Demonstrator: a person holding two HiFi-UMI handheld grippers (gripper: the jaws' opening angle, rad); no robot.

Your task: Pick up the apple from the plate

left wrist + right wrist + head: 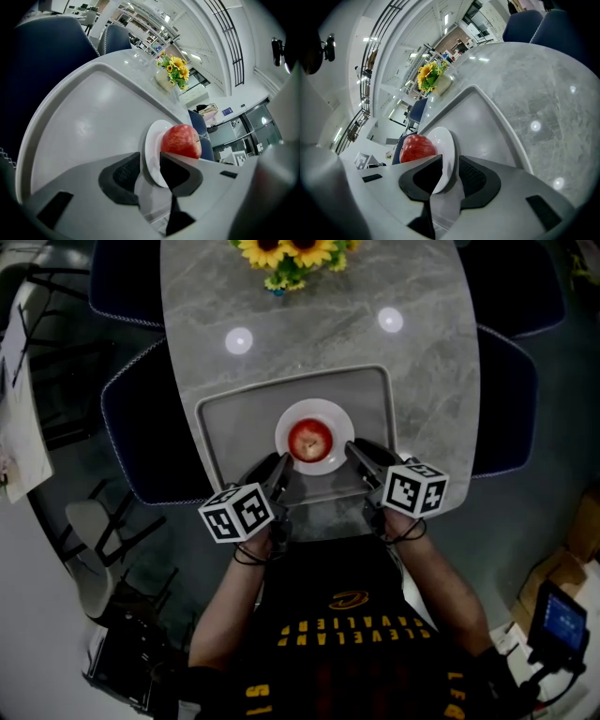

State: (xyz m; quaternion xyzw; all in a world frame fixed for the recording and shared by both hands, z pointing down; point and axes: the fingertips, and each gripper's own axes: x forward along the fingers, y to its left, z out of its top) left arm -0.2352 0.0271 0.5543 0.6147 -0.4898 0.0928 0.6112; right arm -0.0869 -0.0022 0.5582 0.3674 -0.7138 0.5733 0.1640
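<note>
A red apple (310, 439) sits on a small white plate (330, 418) in the middle of a grey tray (234, 423). My left gripper (281, 466) is at the plate's near-left rim and my right gripper (356, 452) at its near-right rim. In the left gripper view the jaws (150, 171) stand narrow with the plate's rim (151, 145) pinched between the pads, and the apple (181, 140) rises just beyond. The right gripper (450, 171) likewise holds the plate's rim (445, 145), with the apple (417, 147) to its left.
The tray lies on a grey marble table (309, 324) near its front edge. A vase of sunflowers (291, 257) stands at the far end. Dark blue chairs (150, 427) flank the table on the left and right (506, 399).
</note>
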